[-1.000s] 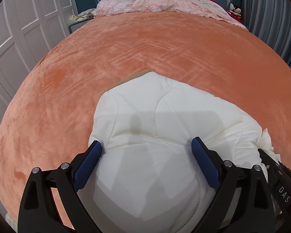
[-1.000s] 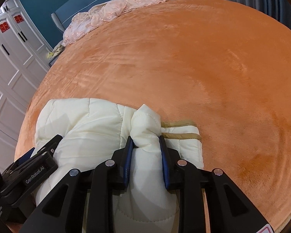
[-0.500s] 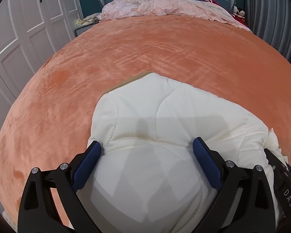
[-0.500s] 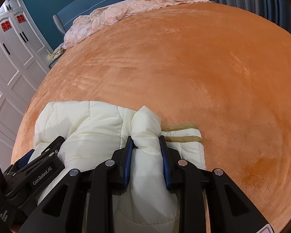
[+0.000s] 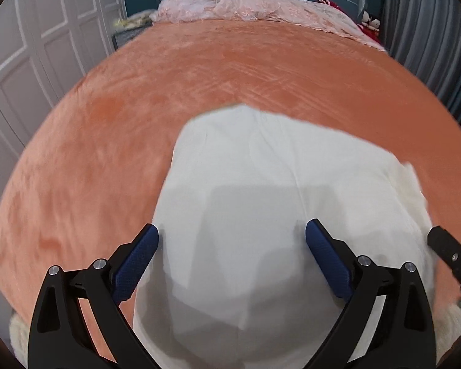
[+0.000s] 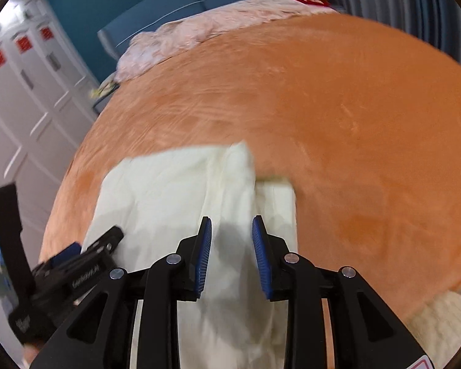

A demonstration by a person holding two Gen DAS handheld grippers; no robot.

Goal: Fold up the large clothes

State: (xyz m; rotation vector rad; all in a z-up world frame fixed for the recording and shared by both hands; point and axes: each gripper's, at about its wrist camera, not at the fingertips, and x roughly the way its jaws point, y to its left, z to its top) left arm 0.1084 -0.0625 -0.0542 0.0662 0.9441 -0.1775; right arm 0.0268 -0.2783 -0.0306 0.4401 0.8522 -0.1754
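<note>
Your left gripper (image 5: 232, 246), its label blurred beyond reading, stands spread over the puffy cream quilted jacket (image 5: 276, 184) at six o'clock on the plush orange blanket (image 5: 107, 141), while your right gripper (image 6: 232, 240), jaws just eased apart, straddles a fold.

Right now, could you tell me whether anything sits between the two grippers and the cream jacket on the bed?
Nothing visible does. The cream jacket lies directly under the left gripper and the right gripper, both with jaws apart over its fabric. Only bare orange blanket surrounds it; the pink bedding lies far off at the headboard.
</note>
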